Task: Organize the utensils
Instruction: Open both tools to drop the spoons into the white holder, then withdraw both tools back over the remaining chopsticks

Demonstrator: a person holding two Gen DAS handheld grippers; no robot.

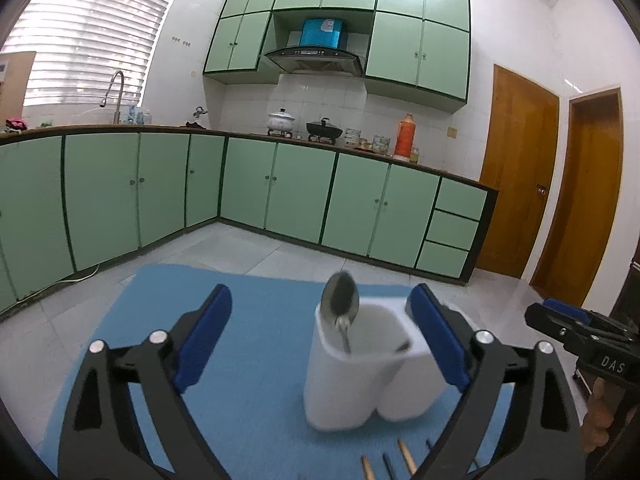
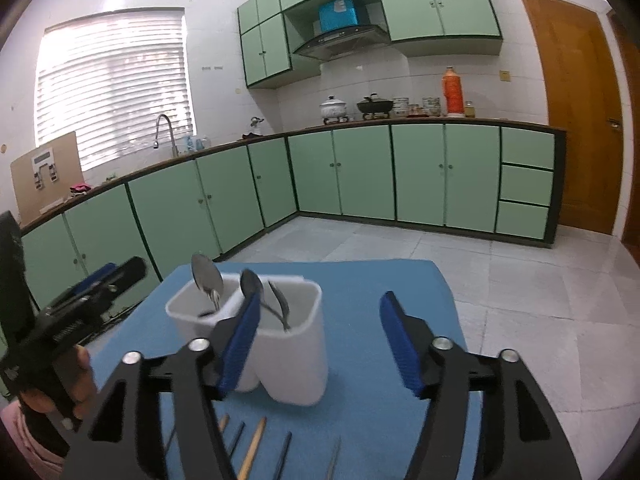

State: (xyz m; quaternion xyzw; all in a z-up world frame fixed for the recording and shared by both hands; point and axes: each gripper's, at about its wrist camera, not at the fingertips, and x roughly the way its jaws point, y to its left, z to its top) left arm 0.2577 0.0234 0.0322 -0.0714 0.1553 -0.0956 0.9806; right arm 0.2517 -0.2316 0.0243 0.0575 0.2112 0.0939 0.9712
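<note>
Standing between open left gripper (image 1: 322,334) fingers: white holder (image 1: 352,384), spoon (image 1: 341,304) inside.

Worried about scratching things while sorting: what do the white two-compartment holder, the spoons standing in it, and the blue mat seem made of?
White two-compartment holder: probably matte plastic, with smooth, rounded moulded walls. Spoons: polished metal, grey and reflective. Blue mat: looks like soft felt or foam, flat and glare-free, though its texture is too blurred to confirm.

spoons (image 2: 208,280) stand in a two-part holder (image 2: 292,360) on the mat (image 2: 380,420), chopsticks (image 2: 252,448) before it.
</note>
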